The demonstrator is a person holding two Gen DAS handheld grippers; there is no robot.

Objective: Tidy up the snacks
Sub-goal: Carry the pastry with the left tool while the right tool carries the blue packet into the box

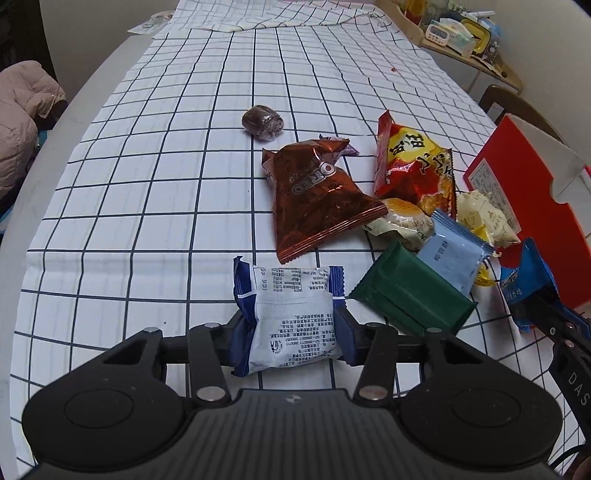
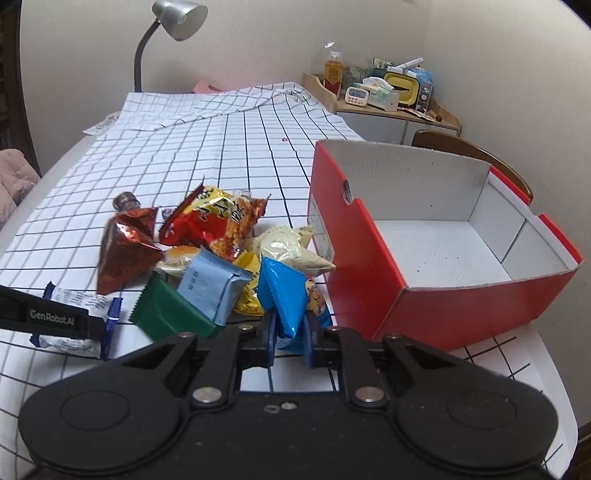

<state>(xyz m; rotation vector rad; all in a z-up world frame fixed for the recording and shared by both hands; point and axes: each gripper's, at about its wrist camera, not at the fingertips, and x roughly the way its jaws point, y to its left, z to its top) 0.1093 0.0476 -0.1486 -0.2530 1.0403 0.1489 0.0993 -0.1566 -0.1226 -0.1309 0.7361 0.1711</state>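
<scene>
My left gripper (image 1: 291, 332) is shut on a white and navy snack packet (image 1: 288, 314), its pads pressing the packet's two sides. My right gripper (image 2: 290, 332) is shut on a bright blue snack bag (image 2: 288, 291) beside the open red box (image 2: 369, 291), which has a white, bare inside. A pile of snacks lies between them: a brown Oreo bag (image 1: 317, 192), a red and yellow chip bag (image 1: 413, 162), a green packet (image 1: 410, 295), a light blue packet (image 1: 454, 258) and pale yellow packets (image 1: 484, 218). A small dark wrapped candy (image 1: 263, 122) sits apart, farther up the cloth.
A white tablecloth with a dark grid (image 1: 166, 147) covers the table, bunched up at the far end. A grey desk lamp (image 2: 177, 18) stands at the back. A wooden shelf with clutter (image 2: 388, 92) and a wooden chair (image 2: 472, 155) stand behind the box. A pink jacket (image 1: 22, 122) lies at the left.
</scene>
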